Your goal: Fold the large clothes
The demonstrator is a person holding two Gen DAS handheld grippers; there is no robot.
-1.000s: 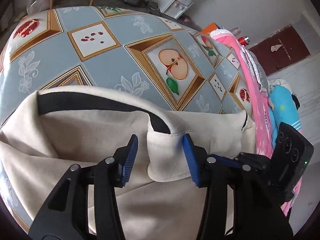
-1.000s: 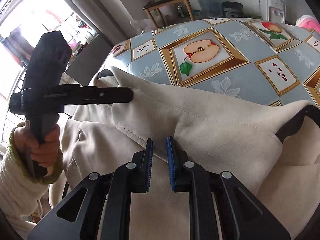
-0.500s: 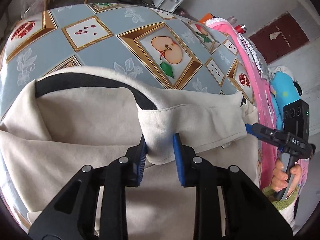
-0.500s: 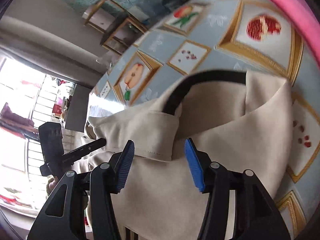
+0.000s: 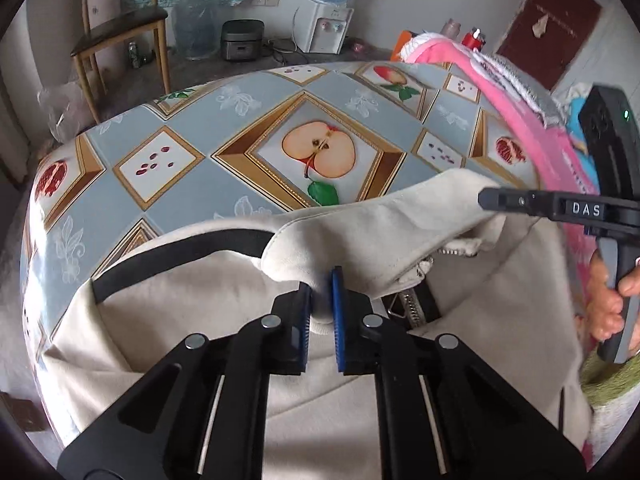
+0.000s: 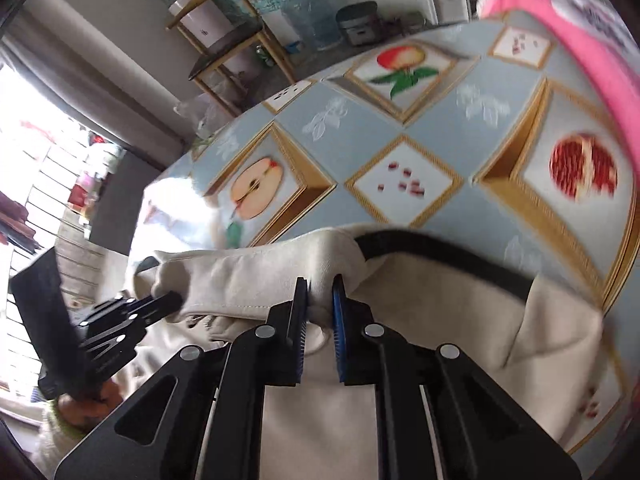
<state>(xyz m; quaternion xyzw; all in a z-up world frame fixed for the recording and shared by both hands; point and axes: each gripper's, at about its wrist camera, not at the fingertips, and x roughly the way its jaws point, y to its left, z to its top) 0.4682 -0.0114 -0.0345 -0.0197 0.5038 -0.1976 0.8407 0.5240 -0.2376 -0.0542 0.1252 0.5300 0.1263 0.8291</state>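
On the table (image 5: 240,184) with its blue fruit-patterned oilcloth lies the large cream fabric jacket with black collar trim (image 5: 192,308), spread toward six o'clock in both wrist views. Left tongs (image 5: 320,308) have just been closing and now pinch a fold of the cream collar between their blue pads. Right tongs (image 6: 320,312) have likewise just been closing and clamp the collar edge. At three o'clock in the left view, a pink cloth (image 5: 516,108) lies along the table's edge.
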